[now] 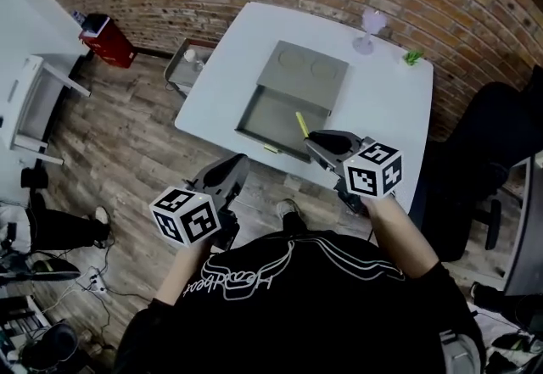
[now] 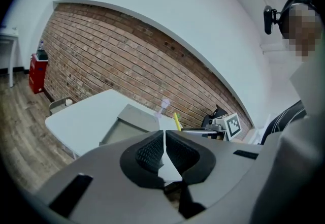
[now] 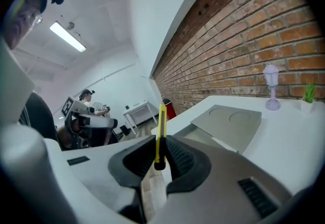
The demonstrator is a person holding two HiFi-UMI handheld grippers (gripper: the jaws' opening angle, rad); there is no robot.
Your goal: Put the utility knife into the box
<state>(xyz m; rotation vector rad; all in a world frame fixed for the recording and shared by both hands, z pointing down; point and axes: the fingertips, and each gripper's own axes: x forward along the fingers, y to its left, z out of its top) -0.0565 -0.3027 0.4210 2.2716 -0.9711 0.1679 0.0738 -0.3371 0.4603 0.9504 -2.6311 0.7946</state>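
Note:
A grey box [image 1: 273,120] lies open on the white table [image 1: 382,118], its lid [image 1: 304,74] flat behind the tray. The yellow utility knife [image 1: 301,124] is pinched in my right gripper [image 1: 312,142], which hangs over the tray's near right corner. In the right gripper view the knife [image 3: 161,126] stands upright between the pads, with the box [image 3: 231,121] ahead to the right. My left gripper [image 1: 237,162] is off the table's near edge, over the floor, its jaws together with nothing in them [image 2: 164,139]. From it the box [image 2: 133,121] and knife [image 2: 176,120] show ahead.
A purple stemmed ornament [image 1: 371,29] and a small green plant [image 1: 413,57] stand at the table's far right. A metal cart [image 1: 188,63] sits at the table's left, a red bin [image 1: 106,40] by the brick wall, a black chair [image 1: 501,152] at right.

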